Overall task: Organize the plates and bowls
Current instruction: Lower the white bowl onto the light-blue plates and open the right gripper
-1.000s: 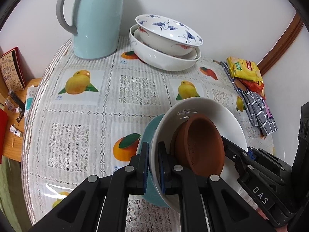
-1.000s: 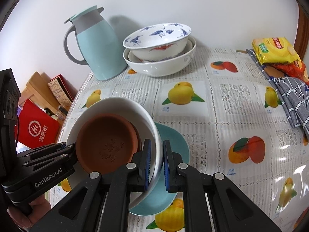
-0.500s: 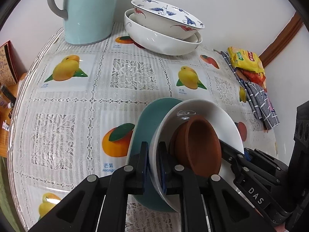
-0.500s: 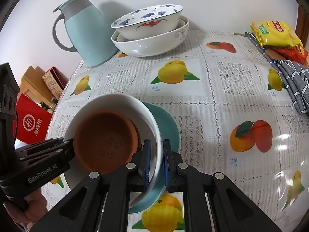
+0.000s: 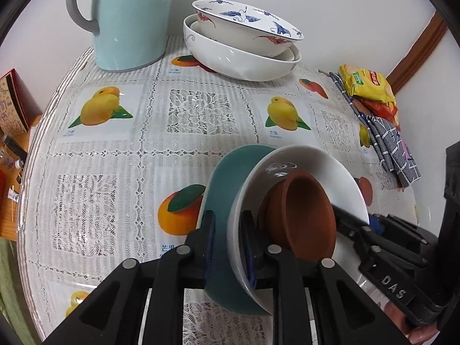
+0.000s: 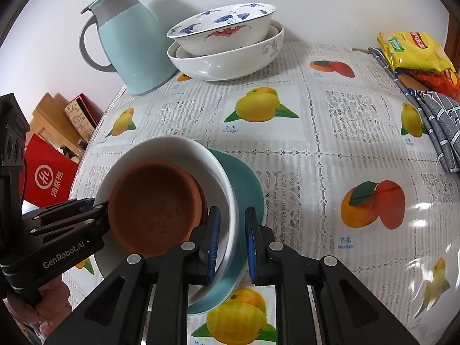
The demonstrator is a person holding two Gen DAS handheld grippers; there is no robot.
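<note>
A brown clay bowl point(image 5: 302, 215) sits inside a white bowl point(image 5: 316, 166), which rests on a teal plate point(image 5: 224, 178); the stack lies on the fruit-print tablecloth. My left gripper point(image 5: 228, 230) straddles the plate's and white bowl's near rims; its jaws are opening and the pads stand slightly off the rims. On the stack's opposite side, my right gripper point(image 6: 232, 230) straddles the white bowl point(image 6: 178, 149) and teal plate point(image 6: 250, 184) rims. Its jaws are opening too, with gaps showing beside the pads. The brown bowl point(image 6: 155, 204) lies just left of it.
Two nested large bowls point(image 5: 244, 43), the top one painted blue and red, stand at the back beside a pale blue jug point(image 5: 129, 20). Snack packets point(image 5: 368, 86) and a folded checked cloth point(image 5: 388, 143) lie at the right edge. A red bag point(image 6: 49, 178) sits beyond the table's left edge.
Both pairs of jaws have widened around the rims they were clamping. The stack has come down onto the tablecloth and sits flatter.
</note>
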